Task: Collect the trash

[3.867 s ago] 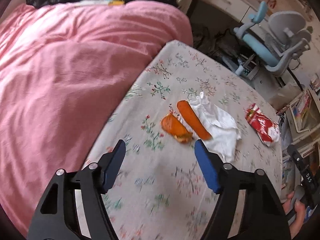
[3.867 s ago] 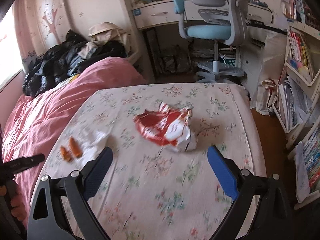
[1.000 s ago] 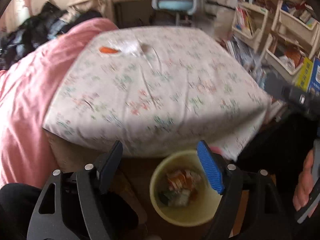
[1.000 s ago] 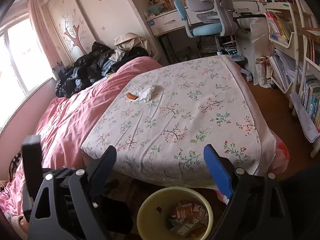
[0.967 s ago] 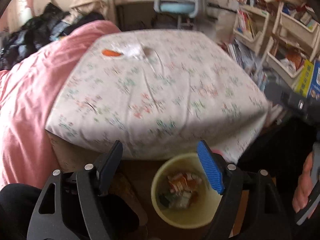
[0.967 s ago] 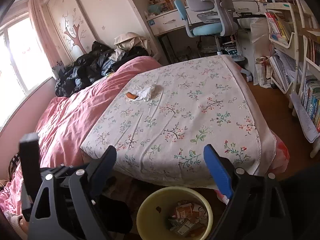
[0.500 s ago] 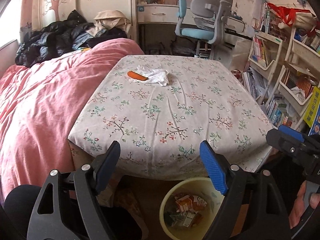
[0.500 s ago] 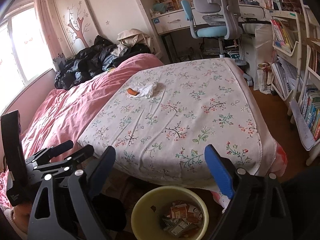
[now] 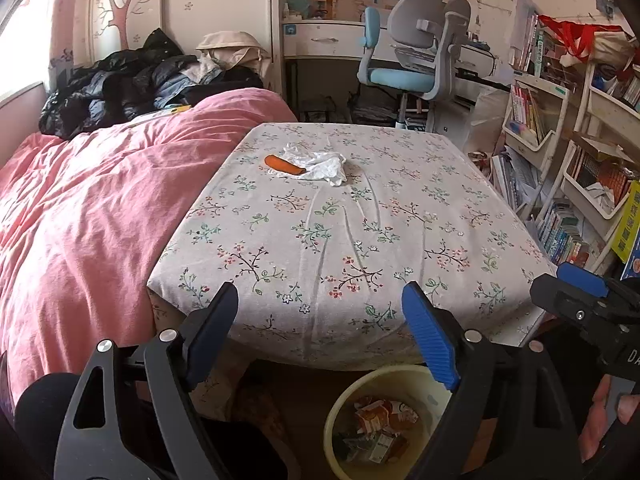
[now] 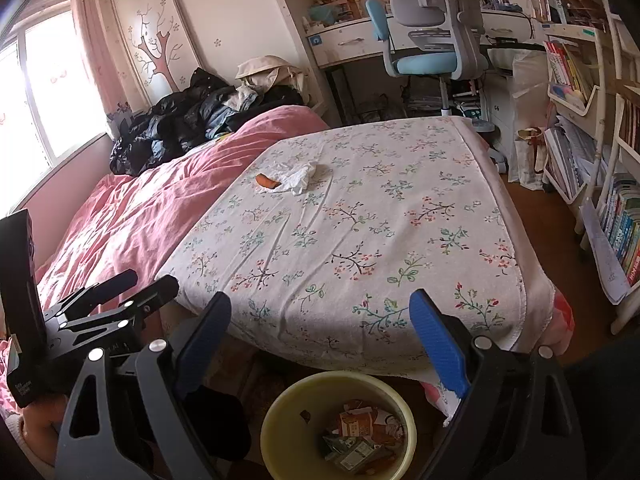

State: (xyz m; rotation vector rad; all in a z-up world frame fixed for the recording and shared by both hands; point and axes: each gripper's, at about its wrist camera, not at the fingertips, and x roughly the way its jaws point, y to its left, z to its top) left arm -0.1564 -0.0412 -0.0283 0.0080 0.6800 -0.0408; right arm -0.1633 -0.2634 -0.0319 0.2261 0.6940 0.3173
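An orange wrapper (image 9: 284,164) and a crumpled white tissue (image 9: 322,166) lie together at the far side of the floral bed sheet (image 9: 360,232). Below the bed's near edge stands a yellow bin (image 10: 280,408) with several crumpled wrappers (image 10: 360,432) inside. My left gripper (image 9: 320,296) hovers above the bin's left side. Its jaws are opening and nothing is between them. My right gripper (image 10: 320,304) hangs open over the bin and holds nothing. Both grippers are far from the orange wrapper (image 10: 267,181) and the tissue (image 10: 298,174).
A pink duvet (image 9: 80,208) covers the bed's left half, with dark clothes (image 9: 120,80) piled behind it. A grey and blue office chair (image 9: 412,52) and a desk stand beyond the bed. Bookshelves (image 9: 580,160) line the right side. A hand shows at lower right.
The left view has swung up from the bin to the whole bed. The left jaws stand slightly wider. The red packet and one orange piece seen earlier on the sheet are gone from it.
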